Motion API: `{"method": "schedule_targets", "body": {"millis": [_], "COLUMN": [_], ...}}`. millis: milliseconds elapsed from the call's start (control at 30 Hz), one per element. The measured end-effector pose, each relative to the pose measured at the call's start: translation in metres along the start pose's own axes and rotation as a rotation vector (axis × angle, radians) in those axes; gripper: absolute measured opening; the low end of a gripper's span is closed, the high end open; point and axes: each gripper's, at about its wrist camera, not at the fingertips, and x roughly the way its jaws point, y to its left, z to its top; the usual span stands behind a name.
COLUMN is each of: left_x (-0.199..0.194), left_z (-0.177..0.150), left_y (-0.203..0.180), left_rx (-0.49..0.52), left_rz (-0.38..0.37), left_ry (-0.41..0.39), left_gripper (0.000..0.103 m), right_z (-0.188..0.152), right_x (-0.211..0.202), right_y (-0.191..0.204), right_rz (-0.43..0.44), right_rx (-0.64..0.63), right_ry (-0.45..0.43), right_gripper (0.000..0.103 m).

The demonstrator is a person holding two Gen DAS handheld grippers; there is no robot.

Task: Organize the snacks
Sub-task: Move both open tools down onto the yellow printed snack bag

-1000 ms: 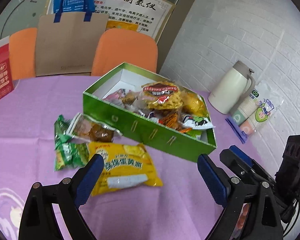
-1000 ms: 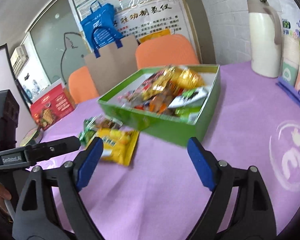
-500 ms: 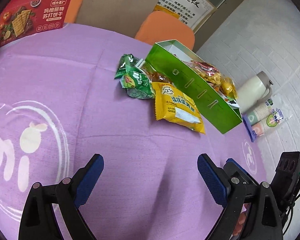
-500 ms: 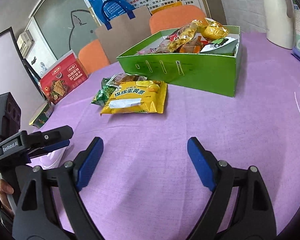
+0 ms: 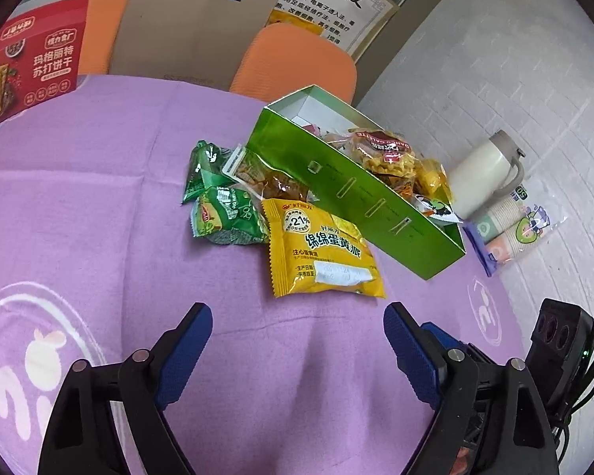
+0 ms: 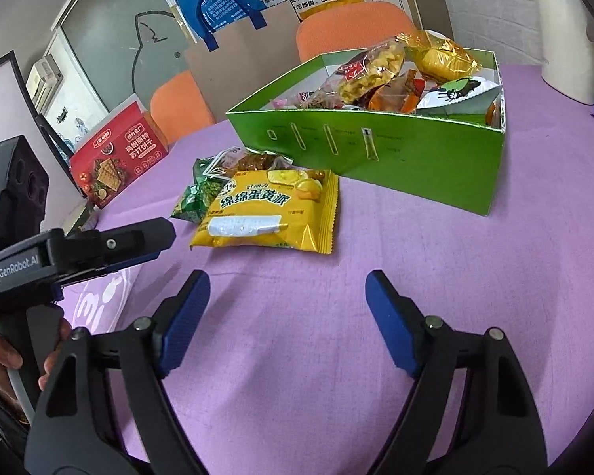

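A green open box (image 5: 360,198) (image 6: 380,150) full of snack packets stands on the purple tablecloth. In front of it lie a yellow egg-yolk pie packet (image 5: 320,251) (image 6: 269,213), two green packets (image 5: 225,213) (image 6: 194,198) and a clear packet of brown snack (image 5: 273,182). My left gripper (image 5: 297,324) hovers just short of the yellow packet, its jaws closing with nothing between them. My right gripper (image 6: 287,289) is also near that packet, its jaws closing on empty air. The left gripper's body (image 6: 79,249) shows at the left of the right wrist view.
A red cracker box (image 5: 23,75) (image 6: 118,158) stands at the table's far left. A white thermos (image 5: 483,174) and sleeves of paper cups (image 5: 511,229) sit by the brick wall. Orange chairs (image 5: 297,63) and a brown paper bag (image 5: 190,27) stand behind the table.
Both grippers have come down and closer to the yellow packet. Their jaws have narrowed a little. The left view swung away from the box and back toward the loose packets.
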Motion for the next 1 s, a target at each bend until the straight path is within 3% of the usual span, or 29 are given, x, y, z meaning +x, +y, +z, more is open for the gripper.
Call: {"method": "schedule_targets", "body": {"millis": [300,500,567,600,633,733,1000], "left_x": [0.035,0.049,0.053,0.054,0.055,0.057,0.035], "left_z": [0.024,0.034,0.035,0.035,0.034,0.032,0.01], "left_y": [-0.007,-0.003,-0.003,-0.002,-0.002,-0.003,-0.013], "left_rx": [0.047,0.056,0.06,0.063,0.065,0.069,0.092], "left_rz": [0.011,0.01,0.008,0.007,0.007,0.002,-0.018], "left_ry": [0.068,0.094,0.107,0.109,0.112,0.125,0.126], "left_gripper": [0.067,0.048,0.039,0.037,0.034,0.028,0.027], "right_z": [0.023,0.032,0.032,0.032,0.031,0.027,0.005], "right_x": [0.029,0.044,0.048,0.05,0.05,0.043,0.012], "right_y": [-0.006,-0.01,-0.011,-0.011,-0.01,-0.006,0.011], "right_rz": [0.002,0.034,0.046,0.059,0.054,0.055,0.076], "right_rx": [-0.01,0.007,0.009,0.01,0.01,-0.009,-0.041], "right_ry": [0.023,0.051,0.07,0.082,0.085,0.08,0.082], "right_gripper": [0.07,0.06,0.052,0.041,0.037,0.032,0.031]}}
